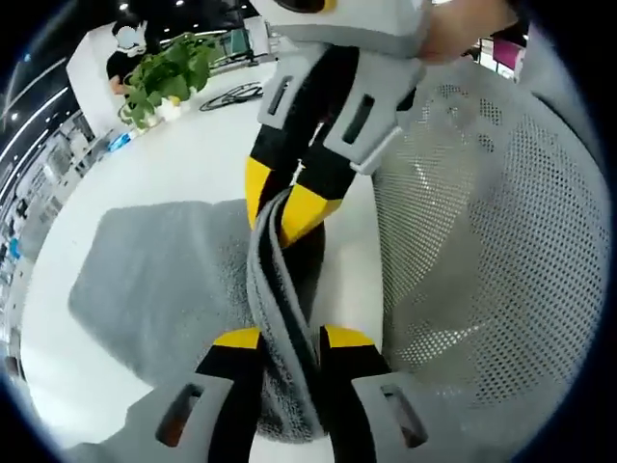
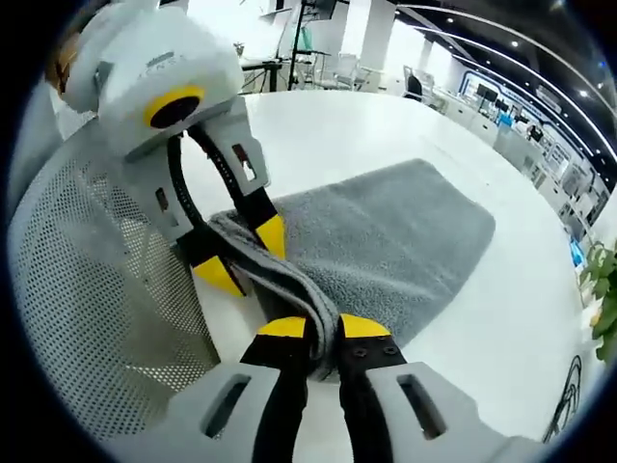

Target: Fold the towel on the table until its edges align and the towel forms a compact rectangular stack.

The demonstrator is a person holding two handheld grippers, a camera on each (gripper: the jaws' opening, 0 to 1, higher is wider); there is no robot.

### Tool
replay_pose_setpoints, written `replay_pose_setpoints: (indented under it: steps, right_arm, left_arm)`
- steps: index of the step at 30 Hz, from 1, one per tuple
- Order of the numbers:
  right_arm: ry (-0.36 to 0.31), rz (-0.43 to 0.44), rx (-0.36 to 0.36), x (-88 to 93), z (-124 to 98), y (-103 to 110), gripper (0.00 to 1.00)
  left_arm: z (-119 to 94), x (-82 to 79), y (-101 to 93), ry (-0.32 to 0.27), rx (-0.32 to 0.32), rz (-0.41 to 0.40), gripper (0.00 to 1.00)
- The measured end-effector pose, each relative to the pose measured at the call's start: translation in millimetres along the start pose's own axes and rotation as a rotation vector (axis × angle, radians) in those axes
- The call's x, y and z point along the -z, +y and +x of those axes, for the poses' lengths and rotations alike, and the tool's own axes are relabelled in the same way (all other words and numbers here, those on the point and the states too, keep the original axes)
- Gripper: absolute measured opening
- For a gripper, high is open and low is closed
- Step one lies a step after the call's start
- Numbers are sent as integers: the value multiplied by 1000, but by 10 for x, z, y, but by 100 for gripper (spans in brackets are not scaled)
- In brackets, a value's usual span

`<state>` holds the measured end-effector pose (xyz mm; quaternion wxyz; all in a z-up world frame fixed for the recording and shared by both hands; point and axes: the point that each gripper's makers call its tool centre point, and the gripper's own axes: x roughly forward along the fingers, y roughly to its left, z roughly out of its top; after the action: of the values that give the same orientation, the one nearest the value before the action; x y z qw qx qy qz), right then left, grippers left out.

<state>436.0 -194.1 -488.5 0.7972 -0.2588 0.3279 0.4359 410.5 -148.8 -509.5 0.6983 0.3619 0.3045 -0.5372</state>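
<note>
mid-fold: left tongs (image 1: pixel 287 340) and right tongs (image 2: pixel 324 328) each clamped on one raised edge of the grey towel (image 2: pixel 386 236), which lies on the white surface (image 2: pixel 501 309); next, carry that edge across to the far one.

Towel (image 2: pixel 386 231) fuzzy grey cloth; table (image 2: pixel 337 125) smooth white; basket (image 1: pixel 492 241) perforated mesh.

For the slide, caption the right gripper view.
Both tools, right and left, pinch one raised edge of the grey towel above the white table.
</note>
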Motion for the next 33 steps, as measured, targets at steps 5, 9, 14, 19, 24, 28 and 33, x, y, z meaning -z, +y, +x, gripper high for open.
replay_pose_setpoints:
  steps: [5,9,14,19,24,28,33]
  right_arm:
    - [2,8,-4,3,-1,19,8]
    - [0,23,-4,21,10,15,8]
    - [-3,31,-5,24,-6,32,9]
    - [6,13,-10,74,-21,46,9]
    - [1,-9,-14,72,-59,53,10]
    - [1,-43,4,54,-120,41,12]
    - [46,-148,67,116,-152,-13,19]
  left_arm:
    - [62,58,-6,13,-5,56,21]
    - [50,45,40,8,-26,40,17]
    - [55,25,77,16,-42,35,10]
    - [53,15,113,20,34,-52,7]
    - [15,-1,173,-19,100,-237,7]
    - [-28,-38,209,-49,128,-346,7]
    - [-38,-32,287,-71,157,-518,7]
